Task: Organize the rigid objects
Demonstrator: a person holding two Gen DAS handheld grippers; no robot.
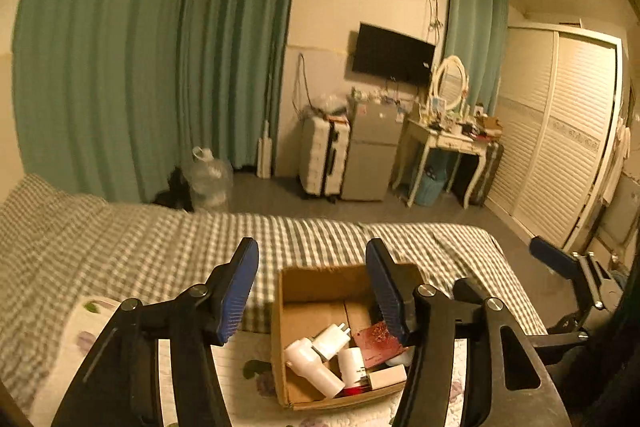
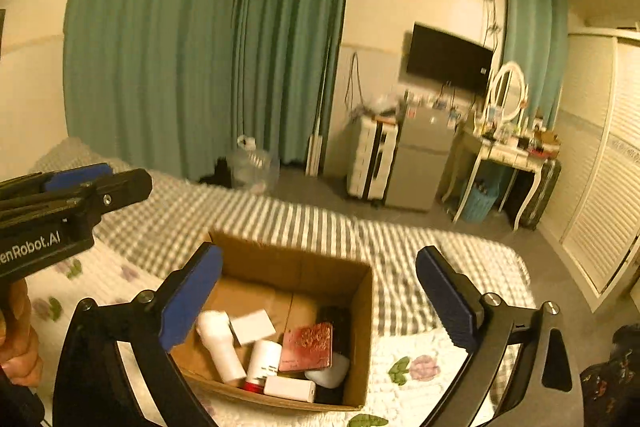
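Note:
An open cardboard box [image 1: 304, 283] [image 2: 296, 263] stands on the bed. It holds several rigid objects: a white bottle [image 1: 310, 363] [image 2: 220, 345], a white charger plug [image 1: 331, 339], a white and red tube [image 1: 352, 367] [image 2: 262, 363], a dark red booklet [image 1: 378, 345] [image 2: 307, 346] and a white rectangular case [image 2: 289, 388]. My left gripper [image 1: 312, 287] is open and empty above the box. My right gripper [image 2: 318, 301] is open and empty above the box. Each gripper also shows in the other's view: the right one [image 1: 576, 271] and the left one [image 2: 76, 195].
The box rests on a white floral quilt [image 2: 416, 367] over a grey checked bed sheet [image 1: 120, 239]. Beyond the bed are green curtains [image 1: 140, 47], a water jug [image 1: 210, 179], a suitcase [image 1: 322, 159], a small fridge [image 1: 370, 151], a dressing table [image 1: 448, 143] and a wardrobe [image 1: 560, 131].

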